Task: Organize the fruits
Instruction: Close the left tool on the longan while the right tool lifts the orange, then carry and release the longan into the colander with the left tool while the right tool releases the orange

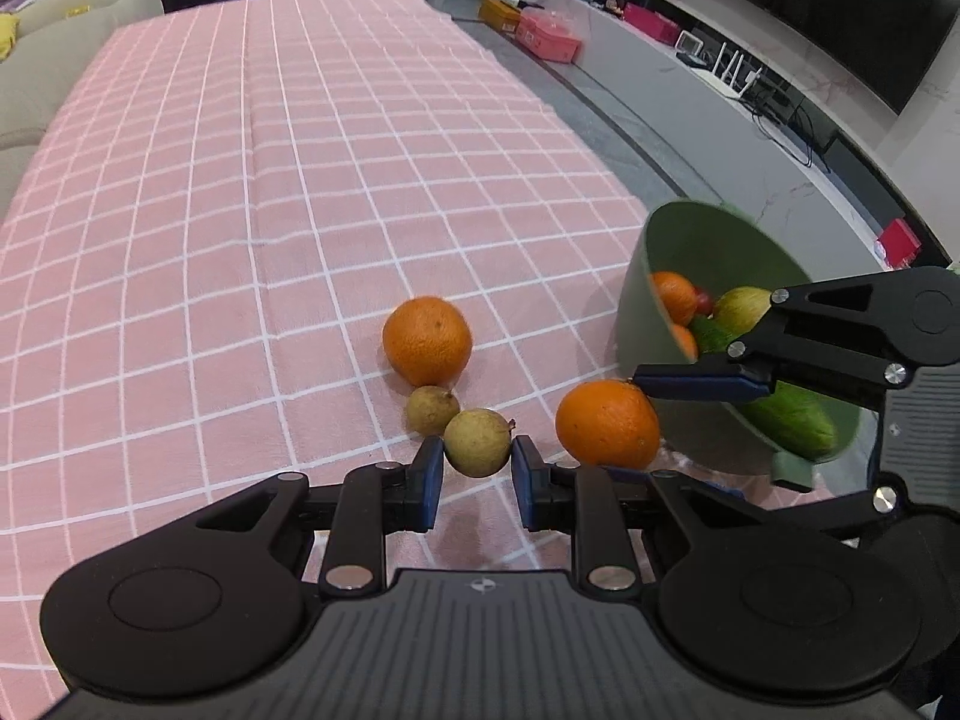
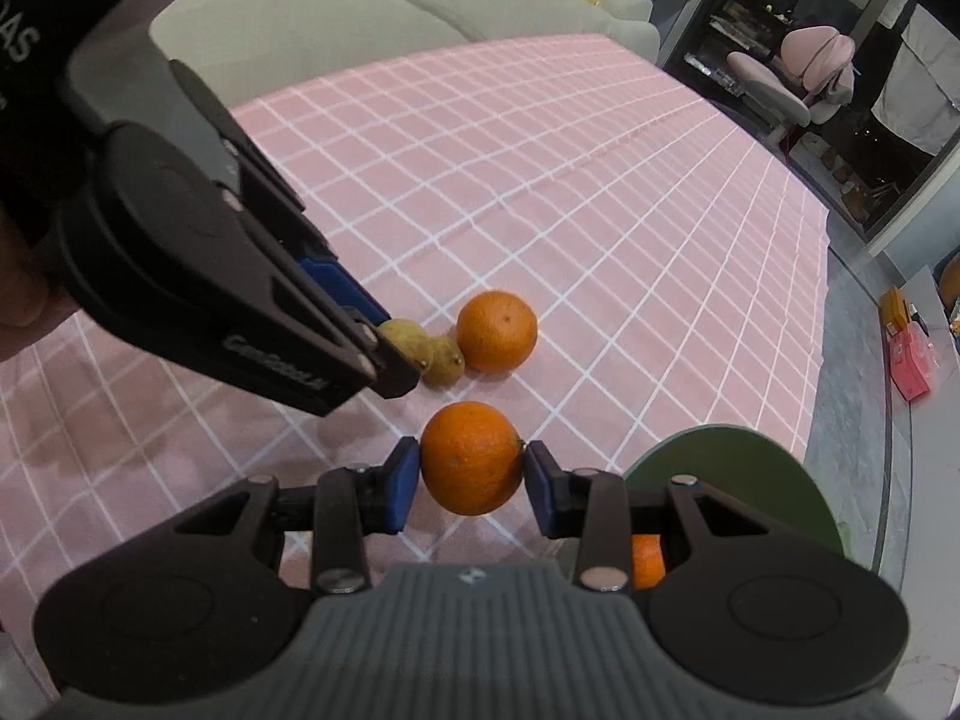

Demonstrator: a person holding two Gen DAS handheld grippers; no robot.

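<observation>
Left gripper point(image 1: 477, 461) is clamped on a small yellow-green fruit point(image 1: 478, 442), both blue pads pressed to its sides. Right gripper point(image 2: 471, 471) has an orange point(image 2: 472, 458) pinched the same way, a pad on each side of it.

Biggest thing around is the table with its pink checked cloth point(image 1: 300, 180), stretching well out ahead of both grippers. Behind its far edge is a beige sofa point(image 2: 336, 12).

Next, the green bowl point(image 1: 708, 240), just right of the right gripper and tipped toward the left one's camera. Inside you can see a cucumber point(image 1: 792, 420), a couple more oranges and a pale green fruit; something red sits between them but it's too hidden to name.

Then the loose orange point(image 1: 427, 340) on the cloth, just ahead of the left gripper. Touching its near side is a second small yellow-green fruit point(image 1: 432, 410), which is right up against the one the left gripper has.

From the right wrist view the left gripper comes in from the upper left, its tip at those two small fruits, just beyond the held orange.
</observation>
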